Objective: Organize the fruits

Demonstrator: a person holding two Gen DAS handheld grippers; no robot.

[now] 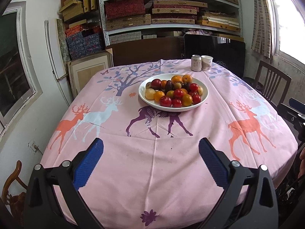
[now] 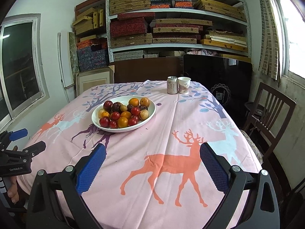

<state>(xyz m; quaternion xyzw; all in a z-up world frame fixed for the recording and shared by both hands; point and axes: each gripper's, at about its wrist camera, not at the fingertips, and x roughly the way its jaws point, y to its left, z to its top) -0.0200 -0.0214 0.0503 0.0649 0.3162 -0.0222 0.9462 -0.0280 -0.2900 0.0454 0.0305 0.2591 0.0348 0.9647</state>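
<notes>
Fruits, red, orange and yellow with a few dark ones, lie heaped in a white plate near the middle of the pink deer-print tablecloth. A can and a paper cup stand touching at the far edge. The left gripper and right gripper both hover over the near cloth, jaws spread wide and holding nothing.

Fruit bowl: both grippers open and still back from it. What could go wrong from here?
1. The fruits are heaped tightly in the white bowl; pinching one may nudge its round neighbours over the low rim.
2. The pink tablecloth is creased, so dragging a finger could snag it and shift the bowl.
3. The can and paper cup stand behind the bowl; an overreach by the right gripper or the left gripper could tip them.
</notes>
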